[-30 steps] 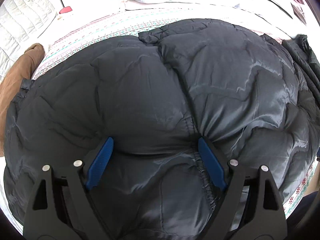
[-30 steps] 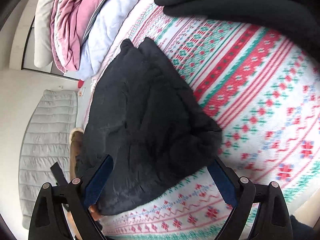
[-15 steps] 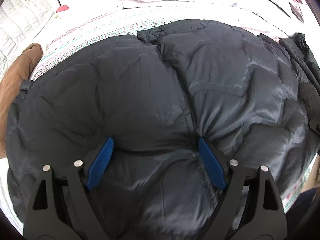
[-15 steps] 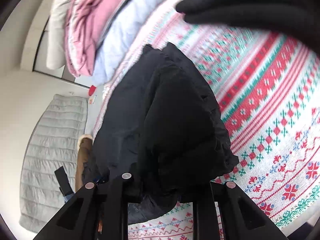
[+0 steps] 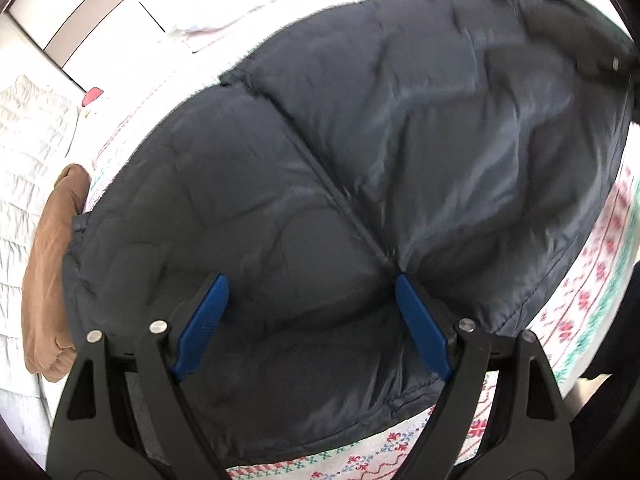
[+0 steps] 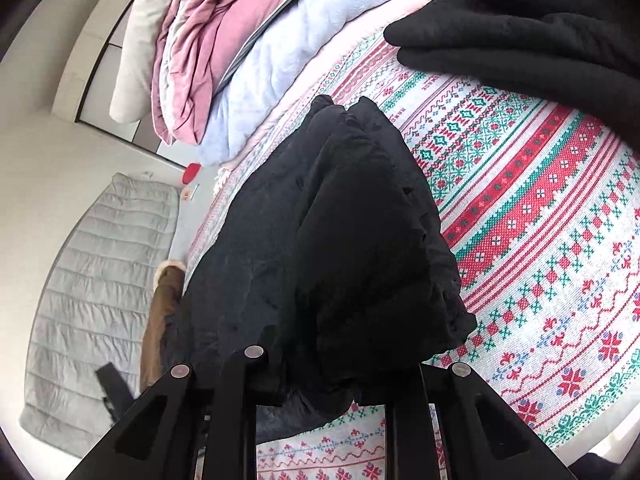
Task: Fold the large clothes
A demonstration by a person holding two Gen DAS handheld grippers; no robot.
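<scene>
The dark navy quilted puffer jacket (image 5: pixel 320 184) lies spread on the red-and-green patterned bedspread (image 6: pixel 540 240), folding barely begun: the right gripper (image 6: pixel 320 380) pinches its hem at 6 o'clock, the left gripper (image 5: pixel 308 320) gapes wide on the padding.

The dark puffer jacket (image 5: pixel 360 168) is quilted synthetic cloth with a soft sheen, light catching its stitched, puffed panels – in the right wrist view the same jacket (image 6: pixel 352 248) looks matt and crinkled. The bedspread (image 6: pixel 532 240) under it is coarse woven cloth with a cross-stitch-like red and green pattern. The left hand-held gripper (image 5: pixel 312 320) has matt black plastic arms, dull metal rivets and blue ribbed rubbery pads (image 5: pixel 420 328). A tan garment (image 5: pixel 44 280) looks like soft matt cloth. The black garment (image 6: pixel 520 28) is fleecy and matt. The pink bedding (image 6: pixel 208 36) is smooth cloth – the pale blue blanket (image 6: pixel 280 60) plush.
</scene>
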